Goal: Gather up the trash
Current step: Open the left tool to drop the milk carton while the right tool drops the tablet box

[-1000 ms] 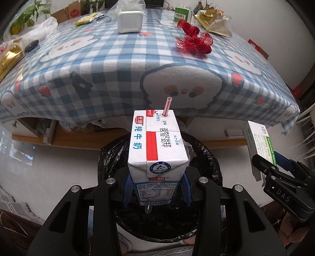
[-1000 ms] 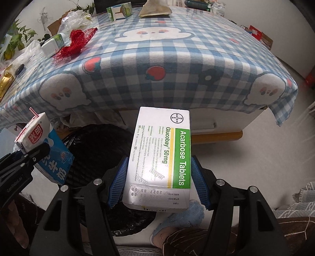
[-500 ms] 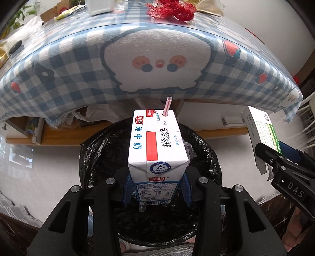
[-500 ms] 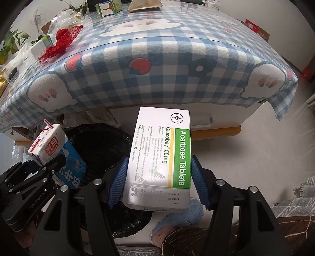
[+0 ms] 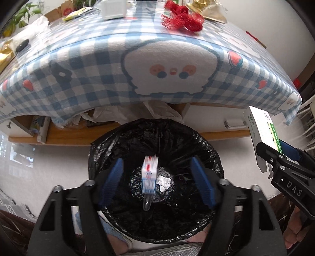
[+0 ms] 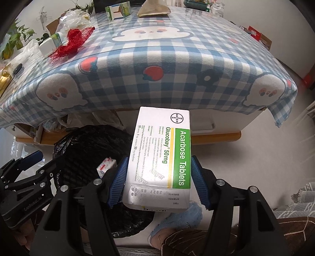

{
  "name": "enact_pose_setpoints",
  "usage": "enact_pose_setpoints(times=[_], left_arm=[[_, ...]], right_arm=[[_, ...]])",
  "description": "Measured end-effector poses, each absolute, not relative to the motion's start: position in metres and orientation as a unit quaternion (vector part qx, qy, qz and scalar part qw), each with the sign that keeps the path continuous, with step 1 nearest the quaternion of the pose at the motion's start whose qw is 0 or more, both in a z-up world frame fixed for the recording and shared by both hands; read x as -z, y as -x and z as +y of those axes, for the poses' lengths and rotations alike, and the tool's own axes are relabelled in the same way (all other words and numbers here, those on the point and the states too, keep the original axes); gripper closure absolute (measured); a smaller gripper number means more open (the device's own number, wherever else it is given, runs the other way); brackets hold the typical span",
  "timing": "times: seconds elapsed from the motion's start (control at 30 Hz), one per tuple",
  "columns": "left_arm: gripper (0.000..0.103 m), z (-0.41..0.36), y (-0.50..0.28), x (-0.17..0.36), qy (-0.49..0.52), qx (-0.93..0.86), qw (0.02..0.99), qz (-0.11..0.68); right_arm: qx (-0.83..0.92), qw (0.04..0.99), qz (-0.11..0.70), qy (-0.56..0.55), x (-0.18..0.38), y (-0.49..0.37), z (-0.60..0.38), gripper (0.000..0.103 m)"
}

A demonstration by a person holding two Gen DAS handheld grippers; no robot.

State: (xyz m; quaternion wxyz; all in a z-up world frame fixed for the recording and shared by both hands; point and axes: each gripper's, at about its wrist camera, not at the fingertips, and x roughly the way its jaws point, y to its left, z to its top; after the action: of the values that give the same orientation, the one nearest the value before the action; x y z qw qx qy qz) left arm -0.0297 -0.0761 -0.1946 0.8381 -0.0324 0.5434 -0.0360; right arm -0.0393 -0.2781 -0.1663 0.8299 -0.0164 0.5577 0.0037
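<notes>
My left gripper [image 5: 156, 182] is open above the black-lined trash bin [image 5: 122, 149]. The milk carton [image 5: 149, 174] is blurred, falling inside the bin between the fingers; it also shows in the right wrist view [image 6: 106, 166]. A crumpled foil scrap [image 5: 164, 182] lies at the bin's bottom. My right gripper [image 6: 159, 177] is shut on a white and green tablet box [image 6: 163, 155], held just right of the bin [image 6: 82, 145]. The box also shows at the right of the left wrist view [image 5: 261, 130].
The table with a blue checked cloth [image 5: 98, 65] stands behind the bin. On it lie red mesh netting [image 5: 183, 19], a white container [image 5: 113, 8], wrappers and small boxes [image 6: 118, 11]. A shelf with clutter [image 5: 59, 126] runs under the table. A slippered foot [image 6: 177, 218] is near the bin.
My left gripper has opened and let go of the milk carton, which drops into the bin. The right gripper keeps holding the tablet box beside the bin.
</notes>
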Motion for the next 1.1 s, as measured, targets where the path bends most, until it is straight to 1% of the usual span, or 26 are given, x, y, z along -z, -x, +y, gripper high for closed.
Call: enact_pose_setpoints(times=[0.03, 0.07, 0.13, 0.3, 0.7, 1.1], left_arm=[[0.017, -0.073, 0.030, 0.192, 0.035, 0.034, 0.840, 0.541], [0.017, -0.070, 0.032, 0.190, 0.037, 0.033, 0.841, 0.538], [0.012, -0.066, 0.033, 0.186, 0.036, 0.028, 0.845, 0.533], [0.006, -0.052, 0.039, 0.176, 0.038, 0.025, 0.855, 0.517], [0.006, -0.016, 0.044, 0.174, 0.041, 0.000, 0.861, 0.507], [0.006, 0.016, 0.050, 0.185, 0.050, -0.035, 0.864, 0.500]], right_arm=[[-0.006, 0.832, 0.555, 0.018, 0.165, 0.040, -0.276, 0.043], [-0.008, 0.833, 0.553, 0.019, 0.163, 0.041, -0.274, 0.043], [-0.011, 0.835, 0.549, 0.019, 0.159, 0.043, -0.270, 0.043], [-0.020, 0.841, 0.540, 0.018, 0.154, 0.048, -0.259, 0.043], [-0.054, 0.851, 0.521, 0.035, 0.151, 0.054, -0.218, 0.043], [-0.068, 0.844, 0.531, 0.038, 0.174, 0.054, -0.191, 0.043]])
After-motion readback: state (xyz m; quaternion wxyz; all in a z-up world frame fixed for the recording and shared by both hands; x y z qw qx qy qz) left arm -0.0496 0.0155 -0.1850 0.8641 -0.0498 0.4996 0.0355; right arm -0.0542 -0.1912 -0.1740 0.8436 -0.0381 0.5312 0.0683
